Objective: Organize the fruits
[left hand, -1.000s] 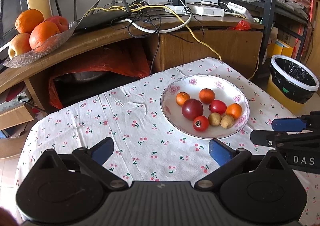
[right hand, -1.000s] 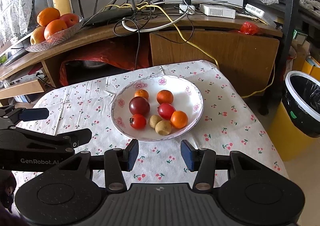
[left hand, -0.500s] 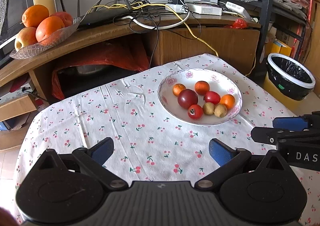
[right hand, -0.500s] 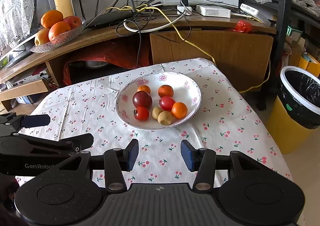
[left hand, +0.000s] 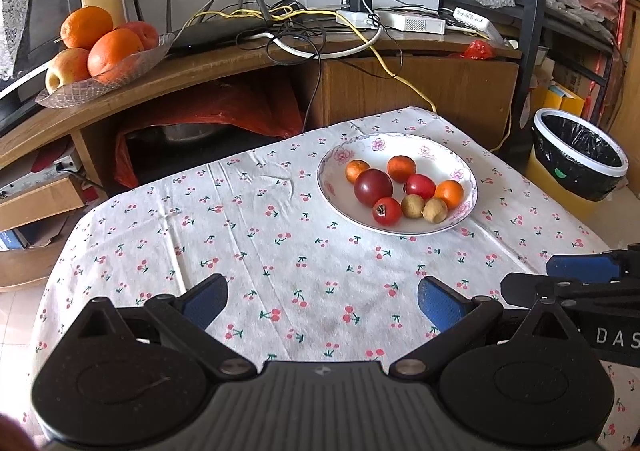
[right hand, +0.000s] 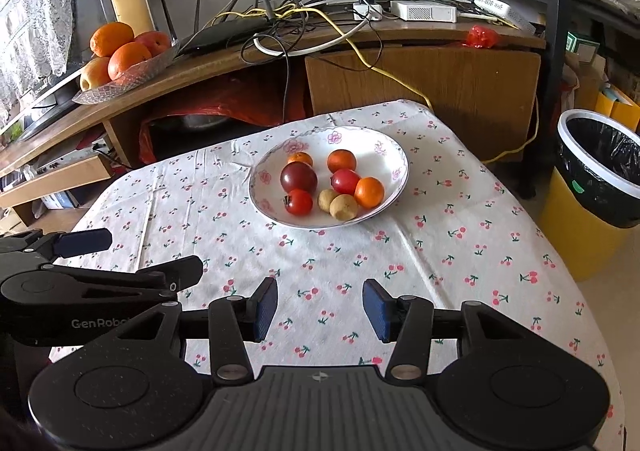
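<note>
white floral bowl [left hand: 464, 167] on the cherry-print tablecloth [left hand: 248, 251], holding seven small fruits: a dark red plum [left hand: 373, 186], red, orange and two brown ones. left gripper [left hand: 322, 301] and right gripper [right hand: 320, 309] both hover near the table's front edge, well apart from the bowl, jaws apart and empty.

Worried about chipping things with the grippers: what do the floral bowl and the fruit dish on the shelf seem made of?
Floral bowl: probably glazed ceramic, being glossy white with printed pink flowers. Fruit dish: clear cut glass or moulded plastic, transparent with a diamond pattern; the look can't settle which.
</note>
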Demonstrator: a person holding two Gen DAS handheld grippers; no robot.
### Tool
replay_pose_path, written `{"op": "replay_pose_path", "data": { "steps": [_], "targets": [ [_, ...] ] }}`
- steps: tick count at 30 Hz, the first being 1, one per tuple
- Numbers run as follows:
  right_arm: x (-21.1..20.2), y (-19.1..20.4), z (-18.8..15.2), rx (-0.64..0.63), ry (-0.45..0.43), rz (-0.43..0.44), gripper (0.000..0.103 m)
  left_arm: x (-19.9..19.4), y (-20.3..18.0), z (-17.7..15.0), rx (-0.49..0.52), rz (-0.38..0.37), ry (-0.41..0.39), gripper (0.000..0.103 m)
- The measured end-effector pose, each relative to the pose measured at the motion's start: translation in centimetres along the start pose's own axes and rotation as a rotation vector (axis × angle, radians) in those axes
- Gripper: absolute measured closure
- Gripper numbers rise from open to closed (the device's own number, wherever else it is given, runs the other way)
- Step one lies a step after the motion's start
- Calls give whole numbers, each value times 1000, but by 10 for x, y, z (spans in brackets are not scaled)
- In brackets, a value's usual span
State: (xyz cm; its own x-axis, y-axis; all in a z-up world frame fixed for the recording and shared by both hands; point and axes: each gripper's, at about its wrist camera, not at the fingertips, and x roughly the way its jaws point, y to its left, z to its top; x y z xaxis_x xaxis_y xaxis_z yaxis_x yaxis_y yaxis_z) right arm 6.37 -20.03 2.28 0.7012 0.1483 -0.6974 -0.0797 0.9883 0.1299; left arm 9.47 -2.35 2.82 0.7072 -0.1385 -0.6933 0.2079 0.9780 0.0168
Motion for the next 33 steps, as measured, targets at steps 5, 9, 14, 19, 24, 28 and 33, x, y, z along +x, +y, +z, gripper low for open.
{"op": "replay_pose_path", "data": {
  "steps": [5, 9, 14, 19, 24, 28, 33],
  "targets": [
    [-7, 4, -8, 0, 4, 0, 59, -8, -2, -7, 6, 17, -5, 0],
    [-11, 7, -13, -6, 10, -2, 59, -15, -4, -13, 25, 39, -14, 0],
    [-15, 9, -18, -7, 9, -5, 59, -22, -6, -17, 34, 53, -23, 0],
    [-20, 10, -23, -4, 3, -8, 58, -27, -6, -21, 28, 51, -25, 0],
    [-22, 11, -26, -6, 5, -11, 58, -29, -7, -25, 24, 52, -20, 0],
    [-24, 12, -28, -11, 6, -16, 58, -32, -7, -29, 18, 53, -15, 0],
    [-25, 13, -30, -15, 10, -18, 58, -34, -7, -32, 19, 55, -12, 0]
  ]
}}
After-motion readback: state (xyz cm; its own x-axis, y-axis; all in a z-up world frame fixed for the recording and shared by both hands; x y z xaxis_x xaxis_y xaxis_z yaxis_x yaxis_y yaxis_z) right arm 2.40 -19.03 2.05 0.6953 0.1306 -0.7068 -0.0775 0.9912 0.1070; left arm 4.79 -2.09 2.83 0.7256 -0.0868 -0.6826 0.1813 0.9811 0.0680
